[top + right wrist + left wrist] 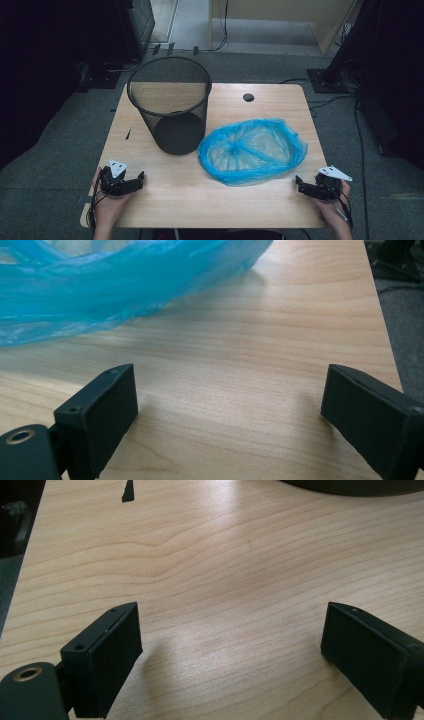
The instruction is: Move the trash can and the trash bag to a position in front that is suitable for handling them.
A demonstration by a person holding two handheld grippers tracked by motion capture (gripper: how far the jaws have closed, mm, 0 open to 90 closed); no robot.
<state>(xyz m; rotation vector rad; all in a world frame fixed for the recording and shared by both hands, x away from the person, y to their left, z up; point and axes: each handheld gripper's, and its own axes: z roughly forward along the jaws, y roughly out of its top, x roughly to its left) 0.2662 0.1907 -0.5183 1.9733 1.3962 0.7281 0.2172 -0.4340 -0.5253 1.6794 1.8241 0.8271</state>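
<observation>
you are resting both hands at the near edge of the wooden table (165, 200), and the blue plastic bag (252, 150) is lying crumpled and spread out on the right half of it, between you and the far edge. the bag is sitting ahead and to the left of your right gripper (305, 186), near but not touching it; in the right gripper view the blue plastic bag (100, 285) is filling the upper left, with bare wood between its near hem and the jaws. its long axis is running roughly side to side across the table, slightly tilted, so the near right hem is the closest part to you. your right gripper (227, 405) is holding its jaws spread wide, with nothing between them, and your left gripper (230, 650) is doing the same over bare wood. your left gripper (131, 181) is sitting well apart from the bag, with the black mesh wastebasket (170, 105) standing upright ahead of it and just to the left of the bag; whether bag and basket are touching is hard to tell, though they are looking very close. so the right hand is the nearer one for taking the bag, and nothing is standing in its way. further off, a small dark round grommet (248, 97) is sitting near the far edge, and a thin dark mark (128, 491) is showing on the wood left of the basket.
</observation>
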